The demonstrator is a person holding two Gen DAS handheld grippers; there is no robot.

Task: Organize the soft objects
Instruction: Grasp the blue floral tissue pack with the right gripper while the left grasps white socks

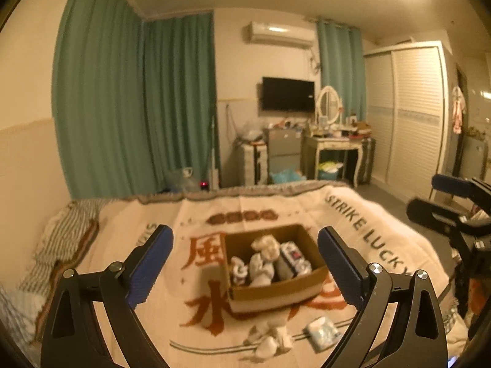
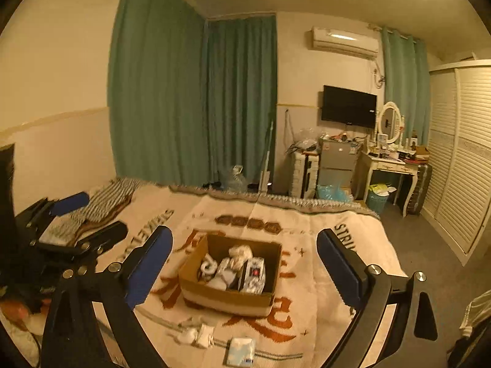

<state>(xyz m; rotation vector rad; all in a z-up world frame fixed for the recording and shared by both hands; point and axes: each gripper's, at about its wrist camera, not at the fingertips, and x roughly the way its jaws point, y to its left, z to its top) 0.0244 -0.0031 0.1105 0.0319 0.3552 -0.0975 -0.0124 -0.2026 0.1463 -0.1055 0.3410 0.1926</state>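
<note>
Socks and other soft bundles [image 1: 266,259] sit packed inside an open cardboard box [image 1: 276,294] in the middle of the bed, on a cream blanket [image 1: 307,205] printed with large rust-red characters and the words STRIKE LUCKY along its edge. Just in front of the box, two more pieces lie loose on the blanket: a crumpled white sock pair [image 2: 196,334] and, to its right, a flat pale-blue folded item [image 2: 241,351], well apart from the cardboard wall.

Both claws hang above the near end of the bed, aimed at the box. The left gripper [image 1: 245,263] is spread wide, nothing between its blue pads [image 1: 153,263]. The right gripper [image 2: 244,268] is likewise released and empty, its fingers [image 2: 337,268] framing the box.

Beyond the bed stand green curtains [image 1: 138,107], a wall television [image 1: 288,93] and a white dressing table [image 1: 334,145].
</note>
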